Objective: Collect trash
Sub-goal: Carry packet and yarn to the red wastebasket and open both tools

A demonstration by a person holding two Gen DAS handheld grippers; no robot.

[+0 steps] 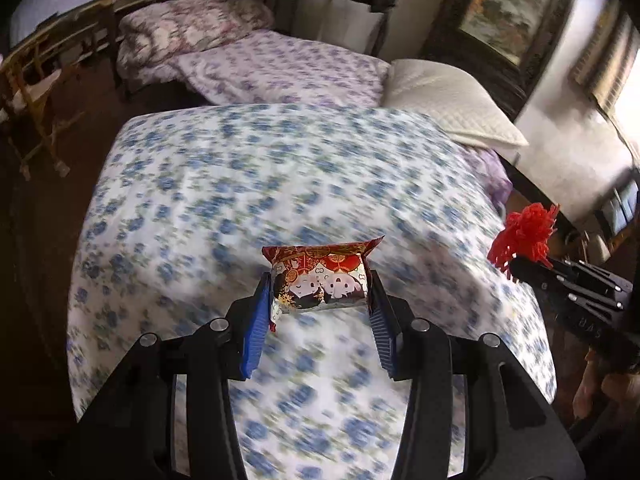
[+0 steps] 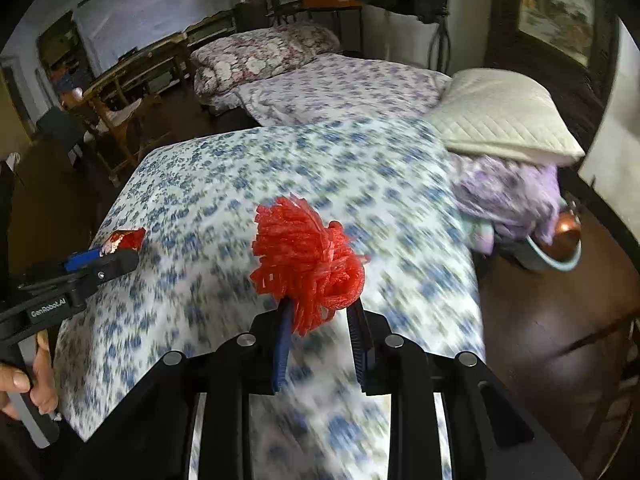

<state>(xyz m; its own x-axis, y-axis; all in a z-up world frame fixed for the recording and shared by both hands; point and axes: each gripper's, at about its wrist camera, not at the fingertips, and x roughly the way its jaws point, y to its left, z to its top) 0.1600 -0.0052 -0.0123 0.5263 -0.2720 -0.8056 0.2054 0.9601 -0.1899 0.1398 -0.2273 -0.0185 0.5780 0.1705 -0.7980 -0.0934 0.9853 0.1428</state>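
Both tongs raised: left tongs [image 1: 318, 288] pinch wrapper [image 1: 320, 276], right tongs [image 2: 320, 312] netting [image 2: 308, 264].

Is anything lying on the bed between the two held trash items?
Nothing: in the right wrist view only bare floral bedspread shows between the snack wrapper and the red mesh net.

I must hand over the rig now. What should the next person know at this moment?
Left gripper: shut on the wrapper, held above the bed.
Right gripper: shut on the red mesh, also above the bed.
Done: both pieces of trash are picked up.
Left: drop both in a bin; no bin is surely in view. No other trash shows on the bed, though the picture is blurred.
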